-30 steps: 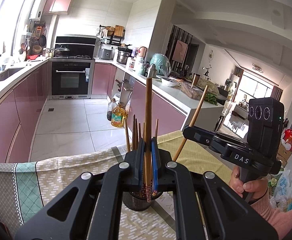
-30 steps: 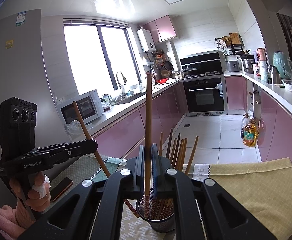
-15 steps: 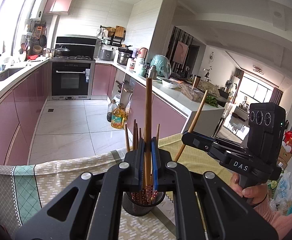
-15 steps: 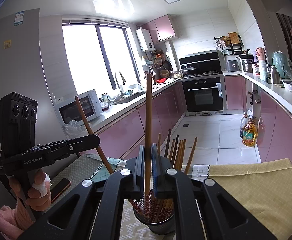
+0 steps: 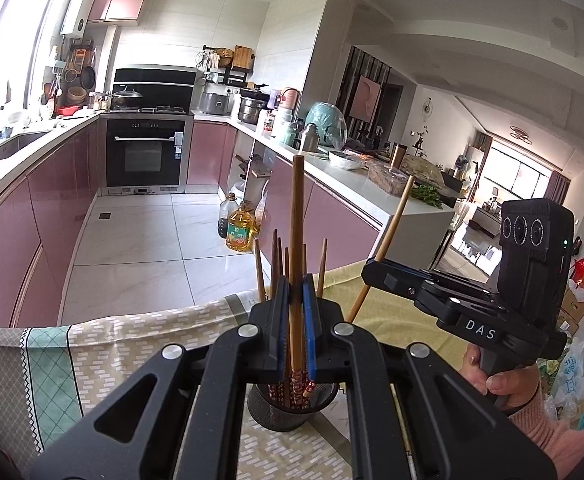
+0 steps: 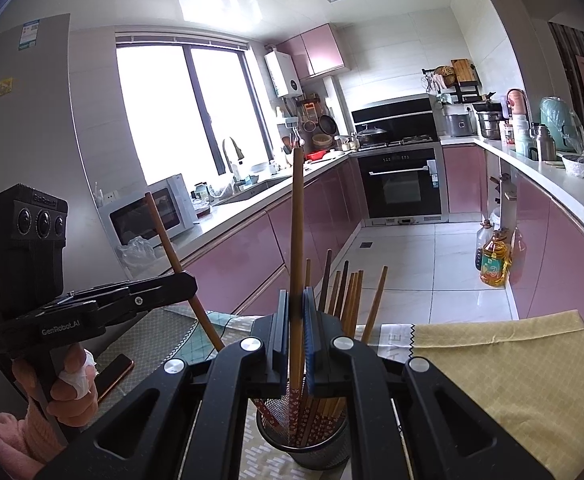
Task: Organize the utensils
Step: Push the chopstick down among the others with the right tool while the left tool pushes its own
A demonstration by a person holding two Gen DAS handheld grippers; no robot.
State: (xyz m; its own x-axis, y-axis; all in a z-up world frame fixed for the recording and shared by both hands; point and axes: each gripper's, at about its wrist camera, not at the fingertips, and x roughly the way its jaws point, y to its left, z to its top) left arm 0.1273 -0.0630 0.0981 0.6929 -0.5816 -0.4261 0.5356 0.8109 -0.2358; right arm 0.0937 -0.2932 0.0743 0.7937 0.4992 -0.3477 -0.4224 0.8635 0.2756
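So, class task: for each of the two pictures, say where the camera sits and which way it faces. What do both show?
Left wrist: on the left gripper, facing oven and dining area; right gripper, hand showing.
Right wrist: on the right gripper, facing window; left gripper, hand showing.
Shared: each gripper clamps a chopstick over the mesh holder; oven.

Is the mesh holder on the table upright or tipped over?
Upright. The mesh holder stands on its base on the tablecloth, mouth up, with the chopsticks inside pointing upward.
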